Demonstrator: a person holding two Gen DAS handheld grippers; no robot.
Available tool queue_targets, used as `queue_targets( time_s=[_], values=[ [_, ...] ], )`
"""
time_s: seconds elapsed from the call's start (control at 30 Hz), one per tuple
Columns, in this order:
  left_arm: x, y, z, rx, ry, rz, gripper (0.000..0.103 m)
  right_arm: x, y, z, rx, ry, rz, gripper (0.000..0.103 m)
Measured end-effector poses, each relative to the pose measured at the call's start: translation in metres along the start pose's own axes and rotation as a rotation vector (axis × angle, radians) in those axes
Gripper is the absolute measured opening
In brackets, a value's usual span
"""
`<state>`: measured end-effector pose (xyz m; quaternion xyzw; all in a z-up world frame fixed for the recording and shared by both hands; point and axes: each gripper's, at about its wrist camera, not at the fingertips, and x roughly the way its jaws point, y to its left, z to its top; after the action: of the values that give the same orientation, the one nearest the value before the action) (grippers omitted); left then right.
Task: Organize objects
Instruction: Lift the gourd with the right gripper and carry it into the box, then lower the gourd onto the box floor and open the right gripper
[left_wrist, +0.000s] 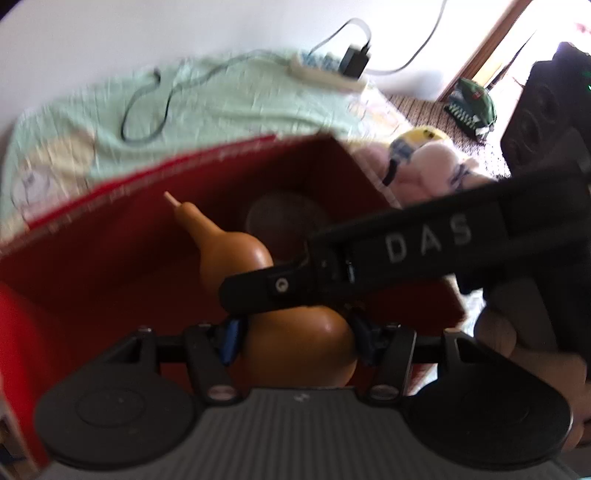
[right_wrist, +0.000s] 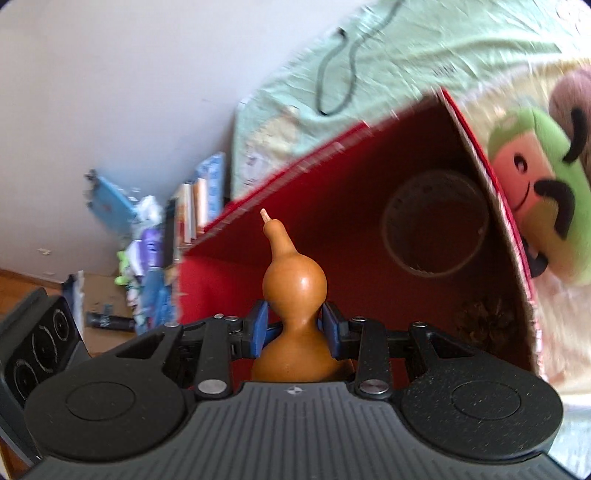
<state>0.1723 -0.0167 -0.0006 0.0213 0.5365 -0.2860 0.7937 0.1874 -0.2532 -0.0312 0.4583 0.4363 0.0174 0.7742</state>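
A tan bottle gourd with a thin stem hangs over the open red box. My right gripper is shut on the gourd's narrow waist, with blue pads on either side. In the left wrist view the gourd points into the red box, and my left gripper has its pads against the gourd's lower bulb. One black finger of the right gripper crosses over the gourd there. A dark round ring and a pine cone lie inside the box.
The box sits on a bed with a pale green sheet. A power strip and cable lie behind it. Plush toys crowd the box's right side. A black speaker stands at right. Books lean by the wall.
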Motion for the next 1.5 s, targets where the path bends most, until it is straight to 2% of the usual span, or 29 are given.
queue_targets(
  time_s=[0.27, 0.53, 0.7, 0.9, 1.03, 1.33, 1.5],
  values=[
    [0.032, 0.019, 0.002, -0.049, 0.122, -0.045, 0.058, 0.02, -0.019, -0.008, 0.09, 0.021, -0.086, 0.035],
    [0.052, 0.019, 0.005, -0.069, 0.214, -0.007, 0.059, 0.028, -0.023, -0.007, 0.06, 0.063, -0.215, 0.032],
    [0.053, 0.022, 0.005, -0.076, 0.22, 0.019, 0.058, 0.029, -0.02, -0.007, -0.007, 0.054, -0.274, 0.03],
    [0.051, 0.024, 0.004, -0.082, 0.213, 0.016, 0.059, 0.025, -0.02, -0.009, -0.045, 0.043, -0.307, 0.031],
    [0.043, 0.021, 0.004, -0.06, 0.174, 0.012, 0.068, 0.014, -0.012, -0.011, -0.153, -0.002, -0.385, 0.03],
    [0.033, 0.017, 0.003, -0.036, 0.13, 0.047, 0.068, 0.001, -0.015, -0.02, -0.134, -0.013, -0.338, 0.03],
    [0.024, 0.015, 0.0, -0.018, 0.081, 0.086, 0.068, -0.009, -0.008, -0.024, -0.174, -0.08, -0.323, 0.03]
  ],
)
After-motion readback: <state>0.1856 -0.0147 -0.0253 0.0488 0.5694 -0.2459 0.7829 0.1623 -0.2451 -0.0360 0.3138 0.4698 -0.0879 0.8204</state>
